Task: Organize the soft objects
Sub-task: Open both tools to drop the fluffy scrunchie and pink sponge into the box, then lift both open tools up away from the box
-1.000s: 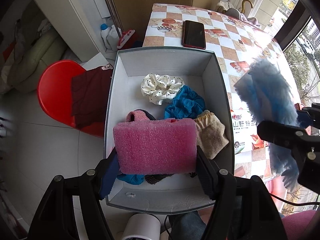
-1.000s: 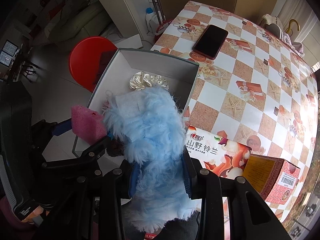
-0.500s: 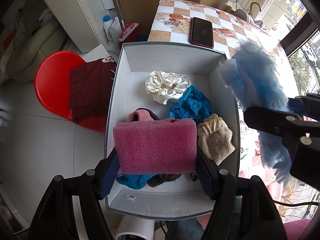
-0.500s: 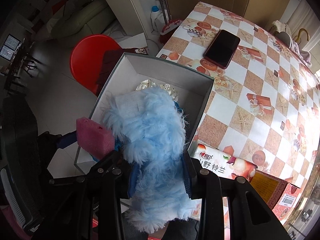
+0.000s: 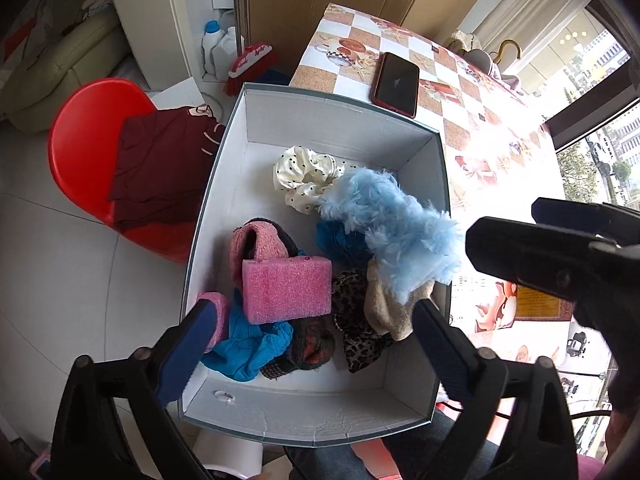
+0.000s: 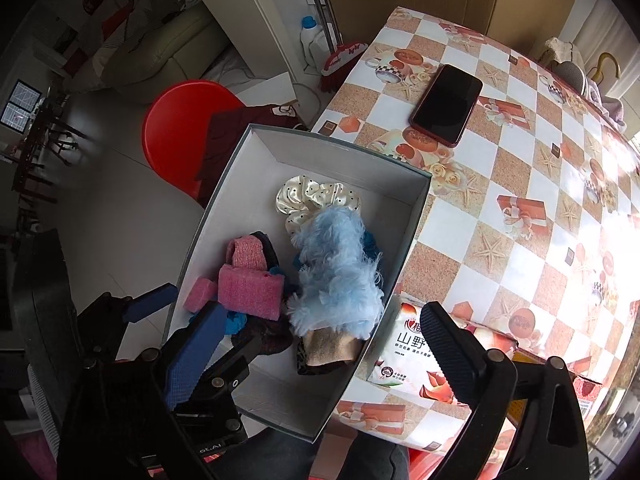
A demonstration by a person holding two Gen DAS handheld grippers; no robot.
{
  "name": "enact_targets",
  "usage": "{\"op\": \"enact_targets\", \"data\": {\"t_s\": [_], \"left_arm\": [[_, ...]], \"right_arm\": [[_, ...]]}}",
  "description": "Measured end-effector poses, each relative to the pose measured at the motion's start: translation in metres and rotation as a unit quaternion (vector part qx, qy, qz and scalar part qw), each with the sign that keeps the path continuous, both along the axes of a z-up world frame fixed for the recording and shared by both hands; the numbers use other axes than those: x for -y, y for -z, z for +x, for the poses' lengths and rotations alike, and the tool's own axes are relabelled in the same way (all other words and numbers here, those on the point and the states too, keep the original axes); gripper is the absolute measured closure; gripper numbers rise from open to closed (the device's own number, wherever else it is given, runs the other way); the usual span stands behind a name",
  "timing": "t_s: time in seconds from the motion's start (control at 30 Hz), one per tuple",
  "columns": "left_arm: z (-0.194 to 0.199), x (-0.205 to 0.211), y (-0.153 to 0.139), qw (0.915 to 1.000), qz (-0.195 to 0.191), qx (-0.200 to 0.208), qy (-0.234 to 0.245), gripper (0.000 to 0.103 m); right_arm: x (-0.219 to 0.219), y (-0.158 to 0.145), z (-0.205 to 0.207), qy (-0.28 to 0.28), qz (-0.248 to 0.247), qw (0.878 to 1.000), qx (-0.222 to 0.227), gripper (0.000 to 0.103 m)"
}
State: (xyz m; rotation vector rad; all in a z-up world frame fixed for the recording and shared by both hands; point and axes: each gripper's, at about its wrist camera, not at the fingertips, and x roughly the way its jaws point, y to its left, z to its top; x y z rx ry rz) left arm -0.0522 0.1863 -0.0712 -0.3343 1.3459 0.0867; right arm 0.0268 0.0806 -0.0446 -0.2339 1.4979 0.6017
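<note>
Evidently the drop-off step was ending: the left claw (image 5: 308, 340) and the right claw (image 6: 320, 340) had both just been opening and stood released, nothing between their jaws. Inside the white box (image 5: 340, 120) the pink sponge (image 5: 286, 290) lay on the pile, the blue fluffy piece (image 5: 392, 236) beside it. Next, probably, both needed to lift clear and seek whatever soft things remained on the table (image 6: 520, 200).

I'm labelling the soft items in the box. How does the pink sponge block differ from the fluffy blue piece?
The pink sponge block is a flat-faced rectangle; the fluffy blue piece is shaggy and shapeless. The block lies toward the box's left side, the blue piece against its right wall, draped over other items. Both lie loose in the box, free of either gripper.
</note>
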Motion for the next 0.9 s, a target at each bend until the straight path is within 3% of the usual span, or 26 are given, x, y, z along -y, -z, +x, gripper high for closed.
{"op": "enact_targets", "data": {"t_s": [0.33, 0.6, 0.9], "left_arm": [[-0.001, 0.006, -0.007, 0.9995, 0.029, 0.007, 0.004, 0.000], [-0.003, 0.000, -0.007, 0.9987, 0.050, -0.001, -0.012, 0.000], [-0.010, 0.003, -0.004, 0.9980, 0.061, -0.014, 0.002, 0.000]], "right_arm": [[0.016, 0.007, -0.003, 0.031, -0.024, 0.999, -0.013, 0.001], [0.019, 0.006, -0.005, 0.032, -0.037, 0.999, -0.007, 0.001], [0.018, 0.011, -0.015, 0.024, -0.059, 0.998, -0.005, 0.001]]}}
